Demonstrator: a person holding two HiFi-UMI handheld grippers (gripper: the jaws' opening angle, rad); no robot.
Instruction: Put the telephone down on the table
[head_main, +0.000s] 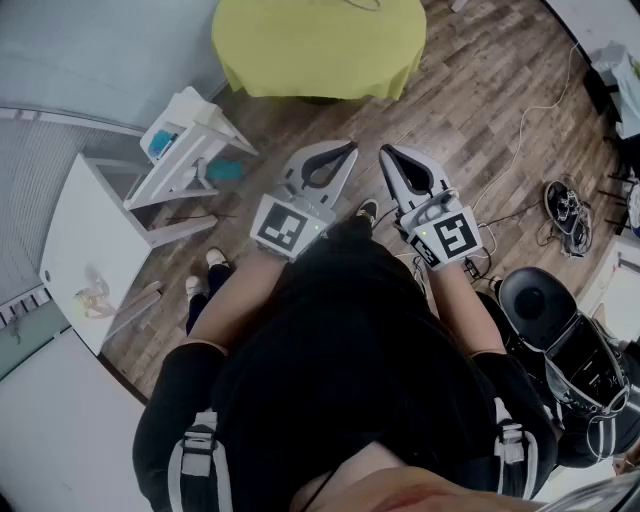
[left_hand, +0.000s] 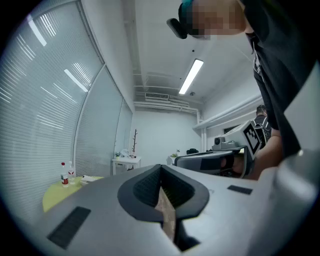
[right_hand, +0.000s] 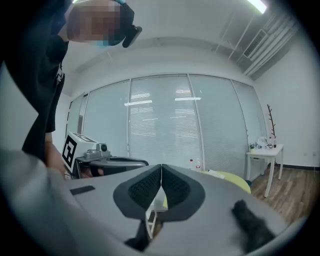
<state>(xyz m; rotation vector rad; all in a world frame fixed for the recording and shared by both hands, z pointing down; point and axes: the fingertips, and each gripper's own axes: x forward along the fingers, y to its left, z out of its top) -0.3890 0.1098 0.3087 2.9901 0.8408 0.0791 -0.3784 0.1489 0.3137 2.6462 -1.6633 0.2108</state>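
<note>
None of the three views shows a telephone: it is not between either pair of jaws, not on any bench surface in sight, and not on the wooden floor (head_main: 480, 100). The left hand-held gripper (head_main: 338, 149) and the right hand-held gripper (head_main: 390, 155) are held side by side, close together, in front of a standing person in dark clothes, both pointing roughly level. Seen from its own view, the left hand-held gripper (left_hand: 161, 168) has its dark ridged pads pressed together at the tips with nothing between them. The right hand-held gripper (right_hand: 161, 168) is likewise pressed together and empty. Ahead of the person stands a round yellow-green bench (head_main: 320, 45), which carries a couple of small bottles (left_hand: 66, 173). To the person's left are a small white side table (head_main: 190, 125) and a long white bench (head_main: 75, 230). To the right are a black seat (head_main: 540, 295) and loose cables (head_main: 565, 200) on the floor. Judging from the empty jaws, the task is either not begun or already finished; which one cannot be told. If it is not begun, the next move would call for finding the telephone, spreading one pair of jaws and closing them on it before carrying it to a bench.
</note>
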